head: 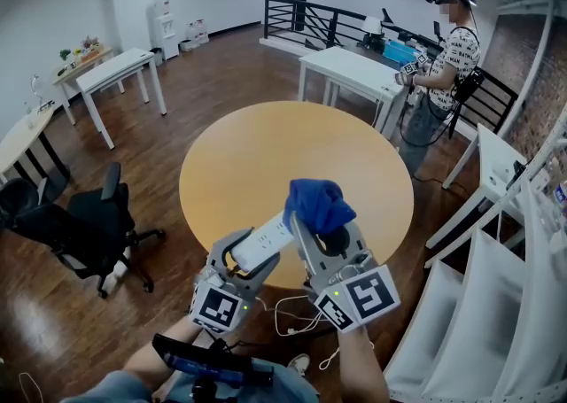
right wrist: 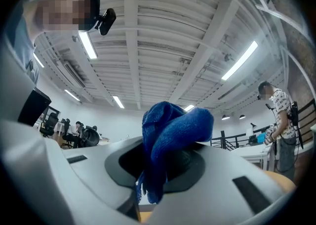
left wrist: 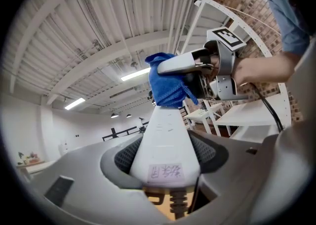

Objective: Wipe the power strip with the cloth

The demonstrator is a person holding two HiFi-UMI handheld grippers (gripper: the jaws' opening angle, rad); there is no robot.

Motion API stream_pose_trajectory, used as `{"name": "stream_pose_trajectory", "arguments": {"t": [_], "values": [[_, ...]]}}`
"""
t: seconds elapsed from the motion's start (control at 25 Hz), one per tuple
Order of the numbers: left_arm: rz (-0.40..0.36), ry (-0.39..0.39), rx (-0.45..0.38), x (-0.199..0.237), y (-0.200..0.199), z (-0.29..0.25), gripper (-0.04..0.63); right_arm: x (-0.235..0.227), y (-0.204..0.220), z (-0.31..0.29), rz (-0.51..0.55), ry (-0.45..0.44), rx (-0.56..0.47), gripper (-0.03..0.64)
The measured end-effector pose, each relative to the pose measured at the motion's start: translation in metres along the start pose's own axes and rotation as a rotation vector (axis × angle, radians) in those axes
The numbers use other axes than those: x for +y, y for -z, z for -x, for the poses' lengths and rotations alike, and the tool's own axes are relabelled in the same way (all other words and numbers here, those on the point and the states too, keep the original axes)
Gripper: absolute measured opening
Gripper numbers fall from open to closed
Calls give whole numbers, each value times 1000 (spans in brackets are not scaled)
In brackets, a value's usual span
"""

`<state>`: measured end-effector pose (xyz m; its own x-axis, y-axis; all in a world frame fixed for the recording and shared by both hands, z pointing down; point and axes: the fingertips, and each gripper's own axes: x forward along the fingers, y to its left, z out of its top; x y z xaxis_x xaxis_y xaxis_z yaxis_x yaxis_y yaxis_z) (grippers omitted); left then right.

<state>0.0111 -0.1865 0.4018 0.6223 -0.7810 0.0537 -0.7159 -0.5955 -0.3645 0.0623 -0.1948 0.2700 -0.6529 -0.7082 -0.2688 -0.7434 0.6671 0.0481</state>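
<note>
Off the table's left edge, on the wooden floor, stands a black office chair (head: 89,224). Over the near edge of the round wooden table (head: 266,144), clear of its surface, the left gripper (head: 255,258) has its jaws clamped on one end of a white power strip (head: 266,240). The strip juts out from them, up and to the right (the left gripper view shows a small printed label on it just by the jaws). A white cable (head: 297,317) loops below the two grippers, over the floor. The strip's far end touches a blue cloth (head: 317,205), which lies bunched against it. The right gripper (head: 323,235), just beside the left one, has its jaws closed on that cloth; the cloth balls up above them and a tail of it hangs down between them. Beyond the table's far right edge a person (head: 447,65) in a patterned shirt stands at a white table (head: 350,69).
</note>
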Motion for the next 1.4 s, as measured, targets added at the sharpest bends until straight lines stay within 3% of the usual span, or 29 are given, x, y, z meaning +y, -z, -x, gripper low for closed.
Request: {"name": "stream_pose_trajectory", "arguments": {"t": [0.64, 0.96, 1.4], "values": [[-1, 7, -6, -1, -5, 7, 296, -45, -28, 5, 86, 101, -43, 72], [5, 6, 6, -3, -3, 5, 296, -32, -23, 4, 111, 75, -31, 72], [8, 4, 8, -1, -10, -3, 296, 22, -5, -6, 78, -37, -21, 72]]}}
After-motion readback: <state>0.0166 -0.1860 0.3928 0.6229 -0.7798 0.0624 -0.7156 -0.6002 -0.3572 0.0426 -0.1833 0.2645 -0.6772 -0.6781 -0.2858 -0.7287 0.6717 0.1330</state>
